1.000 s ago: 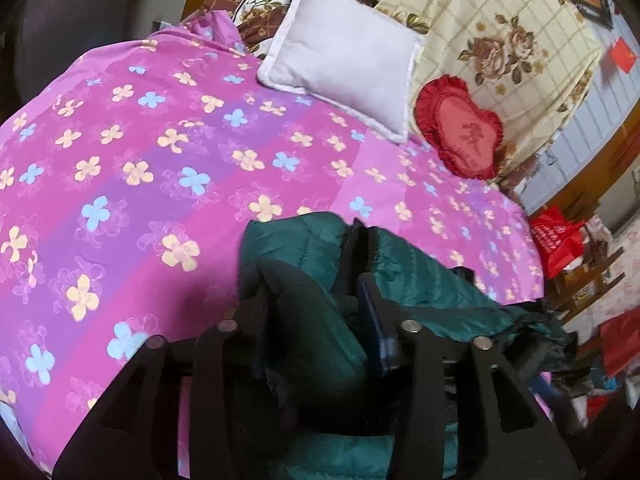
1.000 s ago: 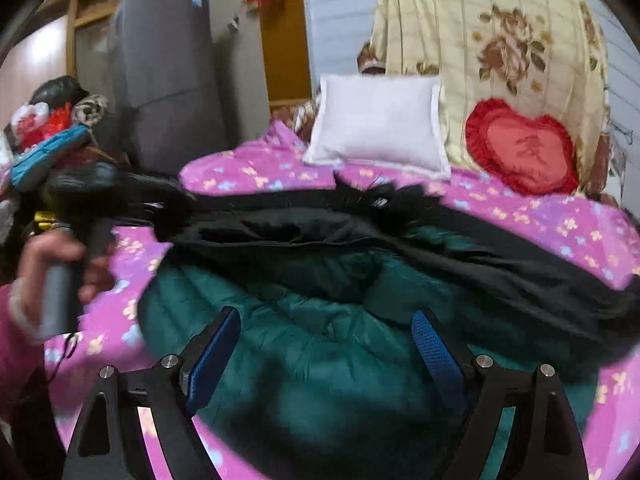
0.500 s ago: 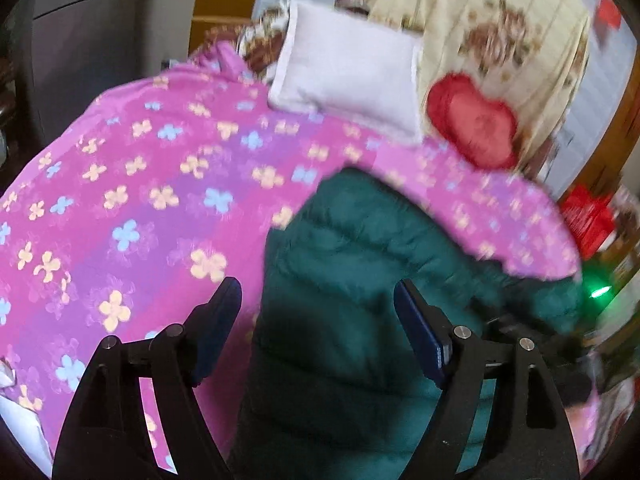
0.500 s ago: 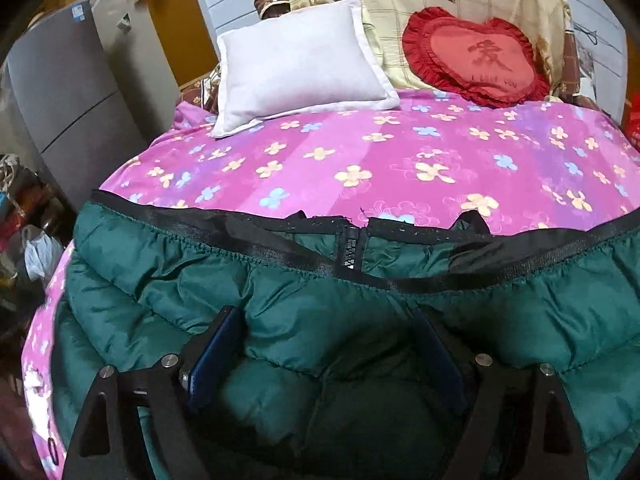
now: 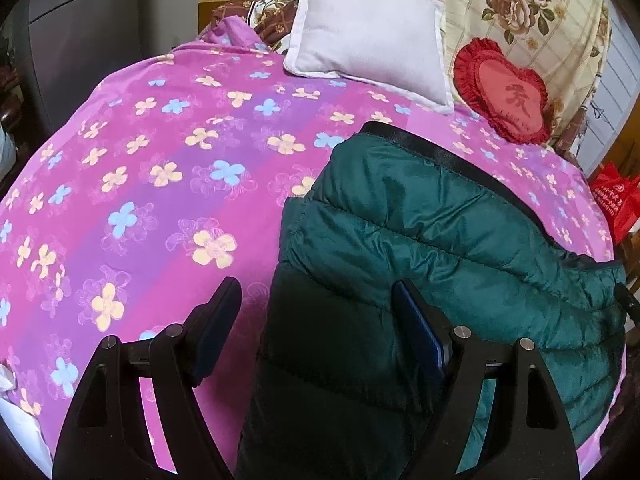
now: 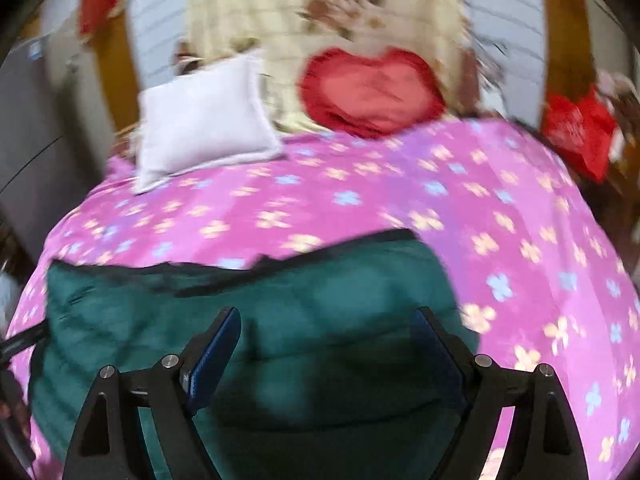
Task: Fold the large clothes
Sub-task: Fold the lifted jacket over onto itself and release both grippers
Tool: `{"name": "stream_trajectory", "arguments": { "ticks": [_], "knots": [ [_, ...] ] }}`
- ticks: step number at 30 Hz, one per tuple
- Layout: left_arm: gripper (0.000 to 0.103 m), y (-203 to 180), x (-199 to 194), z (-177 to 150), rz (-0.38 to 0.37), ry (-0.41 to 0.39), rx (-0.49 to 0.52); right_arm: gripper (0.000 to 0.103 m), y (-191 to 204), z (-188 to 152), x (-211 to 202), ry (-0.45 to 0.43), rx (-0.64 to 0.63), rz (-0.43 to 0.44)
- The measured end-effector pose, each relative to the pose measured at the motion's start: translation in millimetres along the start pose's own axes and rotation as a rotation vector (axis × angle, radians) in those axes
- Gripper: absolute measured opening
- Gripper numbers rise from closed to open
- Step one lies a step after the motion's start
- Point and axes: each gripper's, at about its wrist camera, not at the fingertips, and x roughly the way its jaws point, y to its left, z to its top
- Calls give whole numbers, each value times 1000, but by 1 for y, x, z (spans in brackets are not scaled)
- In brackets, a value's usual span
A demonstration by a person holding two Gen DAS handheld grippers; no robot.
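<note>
A dark green quilted jacket (image 5: 440,264) with a black hem lies folded on the pink flowered bedspread (image 5: 160,184). My left gripper (image 5: 320,312) is open and empty over the jacket's left edge. In the blurred right wrist view the jacket (image 6: 280,320) lies below my right gripper (image 6: 326,338), which is open and empty above its near part.
A white pillow (image 5: 372,36) and a red heart cushion (image 5: 504,88) lean at the head of the bed against a floral cover (image 5: 540,12). A red bag (image 5: 616,204) sits off the right side. A grey cabinet (image 5: 92,28) stands at the left.
My left gripper has let go of the jacket and opened. The jacket dropped flat onto the bed. My right gripper has lifted and swung; its view is blurred.
</note>
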Motion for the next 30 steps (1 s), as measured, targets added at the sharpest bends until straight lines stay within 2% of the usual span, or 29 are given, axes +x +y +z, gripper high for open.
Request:
{"name": "stream_trajectory", "arguments": {
  "ticks": [4,9,12,14,17,19,21,26,30],
  "knots": [
    [80,-2,6,1,11,5,16,86,-21,-5,42,99,65,-1],
    [83,1,12,2,5,12,9,89,-26,-6,60,107,104,17],
    [83,4,13,2,-8,24,-10,88,-21,-6,49,98,85,-9],
    [83,4,12,2,-7,26,-12,88,-19,-7,30,52,88,-22],
    [83,3,11,1,-2,24,-10,88,-4,-5,-7,-32,81,25],
    [83,3,9,1,0,25,-15,88,23,-3,-22,-37,27,108],
    [83,3,7,0,1,25,-17,88,53,-3,-25,-19,-41,153],
    [83,4,6,-3,1,24,-21,88,131,-9,-10,35,-150,304],
    [83,4,6,-5,7,16,-5,88,181,-14,17,65,-207,324]
  ]
}}
